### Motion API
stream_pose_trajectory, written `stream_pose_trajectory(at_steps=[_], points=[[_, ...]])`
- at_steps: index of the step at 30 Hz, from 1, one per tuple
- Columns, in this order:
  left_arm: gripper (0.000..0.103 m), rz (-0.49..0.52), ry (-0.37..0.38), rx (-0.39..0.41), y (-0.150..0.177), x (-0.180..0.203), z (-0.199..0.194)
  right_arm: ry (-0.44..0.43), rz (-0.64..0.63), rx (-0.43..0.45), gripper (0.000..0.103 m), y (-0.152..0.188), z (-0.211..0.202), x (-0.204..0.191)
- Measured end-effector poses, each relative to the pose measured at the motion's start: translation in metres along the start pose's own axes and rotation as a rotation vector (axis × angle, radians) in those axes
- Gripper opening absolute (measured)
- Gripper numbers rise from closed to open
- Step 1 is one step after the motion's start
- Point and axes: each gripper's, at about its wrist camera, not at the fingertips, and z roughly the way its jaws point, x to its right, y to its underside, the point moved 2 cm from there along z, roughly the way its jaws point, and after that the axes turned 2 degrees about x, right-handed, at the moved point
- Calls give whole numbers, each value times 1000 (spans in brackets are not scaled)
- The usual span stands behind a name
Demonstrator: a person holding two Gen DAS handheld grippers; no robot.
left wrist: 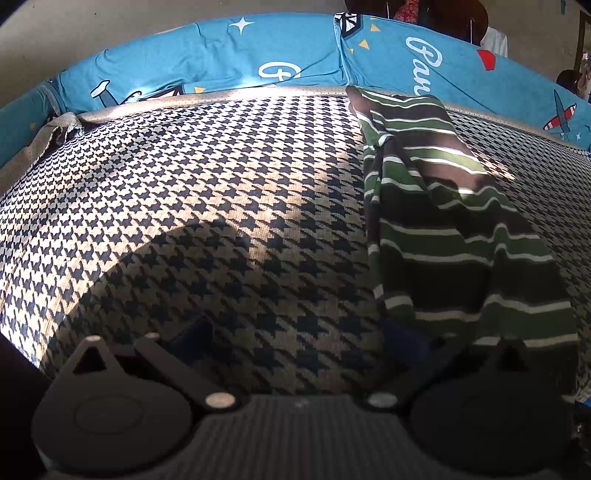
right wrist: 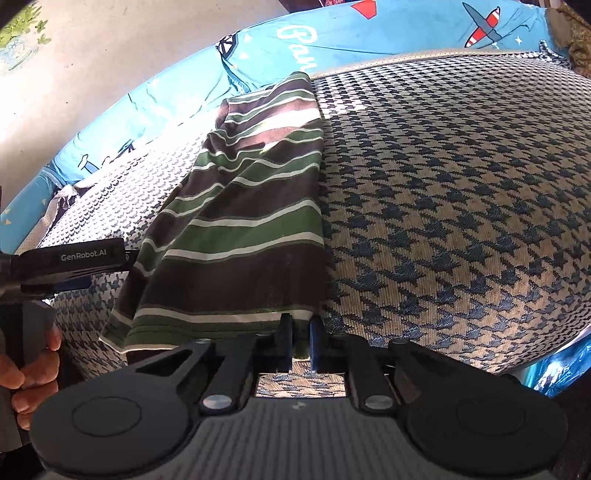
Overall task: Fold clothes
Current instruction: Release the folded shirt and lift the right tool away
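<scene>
Right claw (right wrist: 301, 338) pinches the near hem of the striped shirt (right wrist: 243, 221) | shirt lies lengthwise on the houndstooth bed cover (right wrist: 443, 184) | left claw (left wrist: 295, 332) spread wide, just beside shirt's edge

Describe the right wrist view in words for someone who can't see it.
The right tongs are nearly closed on the near hem of a striped green and brown shirt lying lengthwise on a houndstooth bedcover. A blue pillow lies behind, and a hand holds the other tongs at left.
</scene>
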Motion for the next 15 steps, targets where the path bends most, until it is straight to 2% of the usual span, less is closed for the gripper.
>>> stream_pose_trajectory(at_steps=[5, 10, 14, 15], points=[[103, 3, 5, -1, 1, 0, -3, 68, 48, 17, 7, -2, -12, 9], [103, 14, 18, -13, 7, 2, -6, 139, 72, -8, 3, 1, -9, 14], [103, 29, 28, -22, 13, 5, -10, 245, 141, -67, 1, 4, -3, 30], [103, 35, 29, -24, 14, 6, -11, 248, 178, -66, 1, 4, -4, 36]])
